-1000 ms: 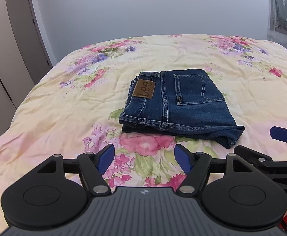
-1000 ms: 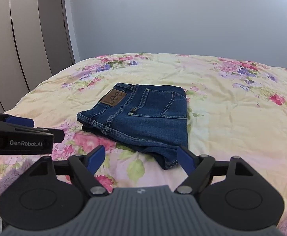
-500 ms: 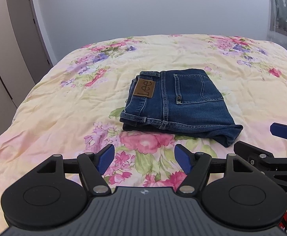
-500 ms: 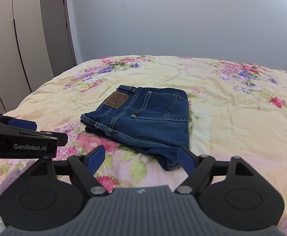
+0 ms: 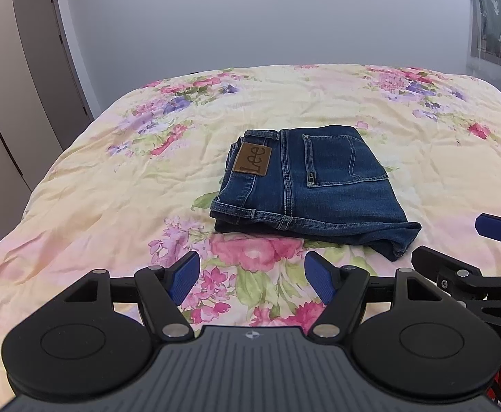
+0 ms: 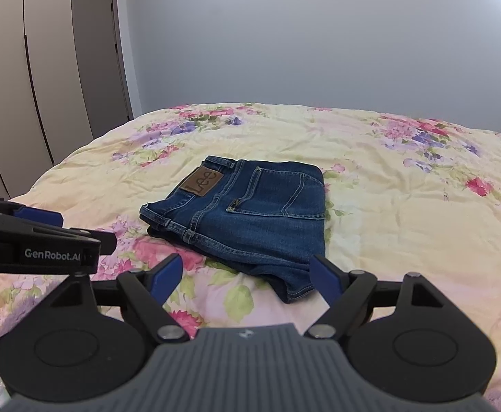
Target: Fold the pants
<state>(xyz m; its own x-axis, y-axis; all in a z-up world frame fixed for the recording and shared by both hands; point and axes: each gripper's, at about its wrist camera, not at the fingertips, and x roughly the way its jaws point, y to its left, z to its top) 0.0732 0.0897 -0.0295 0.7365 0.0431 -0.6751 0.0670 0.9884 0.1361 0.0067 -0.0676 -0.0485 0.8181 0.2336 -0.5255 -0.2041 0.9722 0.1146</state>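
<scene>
We see the folded jeans (image 5: 305,185) lying mid-bed (image 5: 113,185) on a flowered yellow quilt, grey wall and wardrobe doors (image 6: 27,79) behind. Our left gripper (image 5: 252,276) and right gripper (image 6: 247,276) hover nearby, jaws apart, empty.

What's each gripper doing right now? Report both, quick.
Left gripper: open, holding nothing.
Right gripper: open, holding nothing; the folded jeans lie untouched.

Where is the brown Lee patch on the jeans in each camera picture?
Left wrist view: the Lee patch sits centre, on the folded jeans' upper left corner.
Right wrist view: the patch sits left of centre, tilted.
Shared landmark: the back pocket, just right of it.
</scene>
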